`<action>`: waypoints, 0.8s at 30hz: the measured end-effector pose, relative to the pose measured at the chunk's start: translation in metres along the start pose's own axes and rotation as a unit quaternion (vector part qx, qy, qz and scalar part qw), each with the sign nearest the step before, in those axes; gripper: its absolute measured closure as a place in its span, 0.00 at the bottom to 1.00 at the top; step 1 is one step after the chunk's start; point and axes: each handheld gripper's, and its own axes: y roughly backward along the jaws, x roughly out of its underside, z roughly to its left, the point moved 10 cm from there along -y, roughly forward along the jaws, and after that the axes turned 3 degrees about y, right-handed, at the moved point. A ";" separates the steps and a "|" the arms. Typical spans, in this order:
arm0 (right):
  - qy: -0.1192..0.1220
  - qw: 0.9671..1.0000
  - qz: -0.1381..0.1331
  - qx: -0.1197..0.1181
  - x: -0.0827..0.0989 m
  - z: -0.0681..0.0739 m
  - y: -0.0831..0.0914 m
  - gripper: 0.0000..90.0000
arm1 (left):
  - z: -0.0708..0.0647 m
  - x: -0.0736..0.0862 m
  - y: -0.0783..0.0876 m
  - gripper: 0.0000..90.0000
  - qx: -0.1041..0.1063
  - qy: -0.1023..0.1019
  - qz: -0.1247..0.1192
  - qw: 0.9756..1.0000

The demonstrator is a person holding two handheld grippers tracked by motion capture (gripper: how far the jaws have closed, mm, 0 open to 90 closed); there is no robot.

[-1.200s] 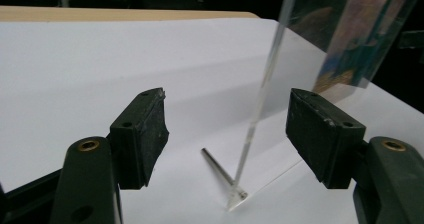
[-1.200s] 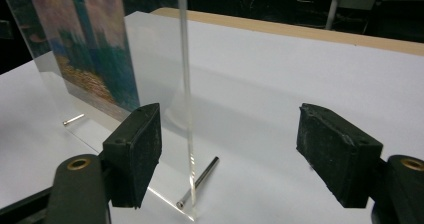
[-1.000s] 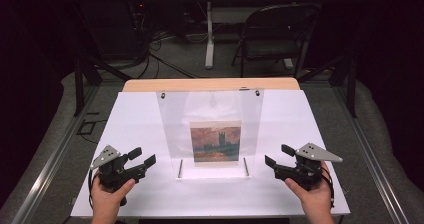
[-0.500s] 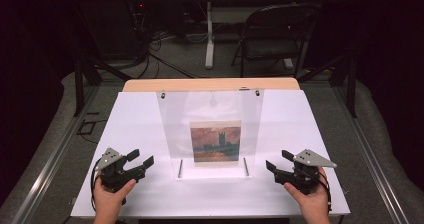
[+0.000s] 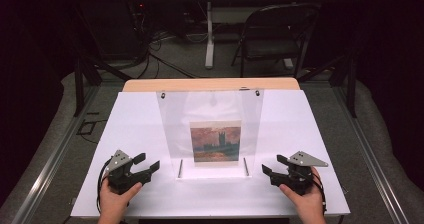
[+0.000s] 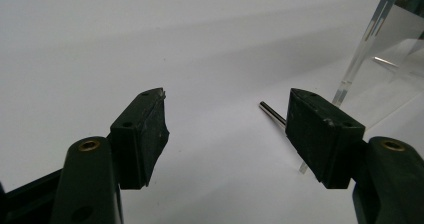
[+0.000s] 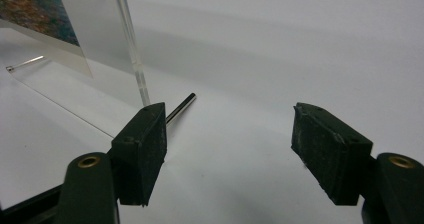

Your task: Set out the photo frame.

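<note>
The left gripper (image 5: 150,165) rests low over the white table (image 5: 135,129) at its near left, held from below by the person's left hand (image 5: 116,203). Its jaws stand wide apart with nothing between them – in the left gripper view only bare table surface lies in the gap (image 6: 227,129). Its jaw tips point toward the middle of the table.

At the centre stands a clear acrylic frame (image 5: 210,109), upright and leaning slightly back, with a small painting print (image 5: 215,142) behind its lower part. Two thin metal pins lie at its base: the left pin (image 5: 180,168) and the right pin (image 5: 246,166).

The right gripper (image 5: 274,166) sits at the near right, held by the right hand (image 5: 300,199). Its jaws are also wide open and hold nothing – the right pin (image 7: 181,106) lies just beyond its one jaw, near the frame's edge (image 7: 132,49), not gripped.
</note>
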 end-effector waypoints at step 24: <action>-0.033 0.999 0.021 -0.005 0.010 -0.006 -0.003 0.34 | 0.001 0.006 -0.007 0.36 0.005 0.011 0.021 1.000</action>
